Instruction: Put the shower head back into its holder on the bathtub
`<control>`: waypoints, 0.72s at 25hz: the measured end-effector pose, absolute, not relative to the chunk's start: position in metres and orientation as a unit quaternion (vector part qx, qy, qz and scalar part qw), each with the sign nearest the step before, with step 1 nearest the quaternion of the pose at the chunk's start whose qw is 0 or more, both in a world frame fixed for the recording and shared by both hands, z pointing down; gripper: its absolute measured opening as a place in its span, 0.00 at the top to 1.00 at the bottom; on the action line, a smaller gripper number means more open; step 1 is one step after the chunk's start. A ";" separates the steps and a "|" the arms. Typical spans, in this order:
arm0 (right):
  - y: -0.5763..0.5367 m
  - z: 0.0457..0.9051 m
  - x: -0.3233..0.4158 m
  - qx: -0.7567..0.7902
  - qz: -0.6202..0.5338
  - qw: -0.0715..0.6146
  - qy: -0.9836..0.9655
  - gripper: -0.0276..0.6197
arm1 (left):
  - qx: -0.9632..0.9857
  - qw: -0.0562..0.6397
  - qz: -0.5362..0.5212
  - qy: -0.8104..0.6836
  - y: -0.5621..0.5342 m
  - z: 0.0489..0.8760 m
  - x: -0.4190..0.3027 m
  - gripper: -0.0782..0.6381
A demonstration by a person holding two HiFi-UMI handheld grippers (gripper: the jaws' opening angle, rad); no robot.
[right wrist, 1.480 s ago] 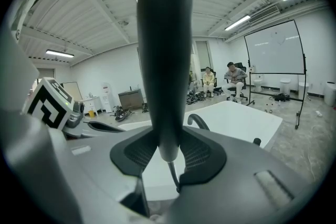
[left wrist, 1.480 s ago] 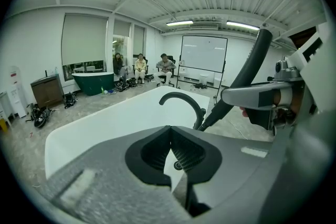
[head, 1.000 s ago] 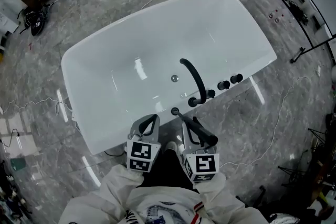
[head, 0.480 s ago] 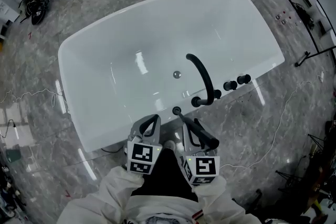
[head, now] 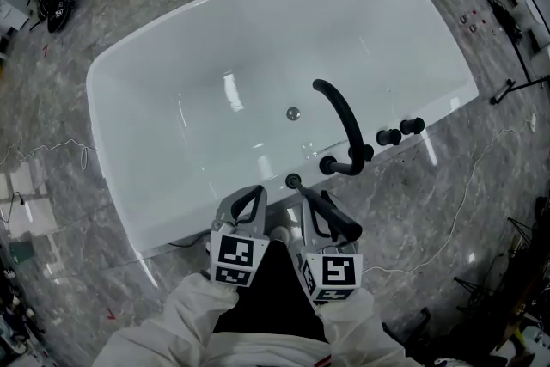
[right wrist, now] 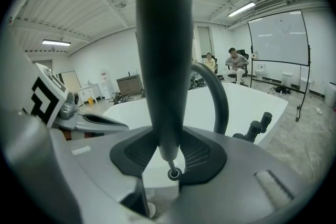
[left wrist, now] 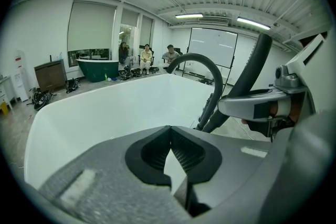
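- Right gripper [right wrist: 168, 139]: jaws clamped on the thin lower end of the shower head [right wrist: 163, 50], pads pressing on either side of it. The dark handle rises steeply up out of the grip.
- From the head view, the right gripper [head: 314, 200] sits just outside the near rim of the bathtub [head: 215, 99]. The shower head [head: 339, 217] slants back over the gripper, away from the tub.
- Left gripper [left wrist: 169, 131]: jaw tips meet, nothing between them. In the head view the left gripper [head: 249, 198] is also at the bathtub's near rim, just beside the right one and pointing toward the tub.
- Holder [head: 292, 181]: small dark round fitting on the bathtub's near rim, just ahead of the two grippers. The shower head is not in it.
- Spout [head: 341, 114]: black, curved, arching from the same rim out over the basin, to the right of the holder.
- Knobs [head: 400, 131]: two dark ones farther right along that rim.
- Drain [head: 293, 113]: on the tub floor, under the spout's tip.
- Floor [head: 86, 30]: grey marbled tile all round the bathtub.
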State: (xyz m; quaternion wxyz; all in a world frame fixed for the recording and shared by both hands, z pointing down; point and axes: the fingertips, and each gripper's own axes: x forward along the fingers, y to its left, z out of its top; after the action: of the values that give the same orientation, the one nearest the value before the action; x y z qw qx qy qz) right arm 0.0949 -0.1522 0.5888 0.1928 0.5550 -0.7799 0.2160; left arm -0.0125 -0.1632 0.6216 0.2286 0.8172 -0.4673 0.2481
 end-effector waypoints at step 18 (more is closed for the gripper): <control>-0.160 0.641 0.092 0.557 0.229 0.206 -0.771 0.74 | 0.815 0.238 0.251 -0.464 -0.169 0.670 -0.010 0.89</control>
State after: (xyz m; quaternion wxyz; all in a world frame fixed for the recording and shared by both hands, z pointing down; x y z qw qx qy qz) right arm 0.0917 -0.1602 0.6408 0.2062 0.5568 -0.7712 0.2295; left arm -0.0104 -0.1685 0.6696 0.2384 0.8154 -0.4643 0.2505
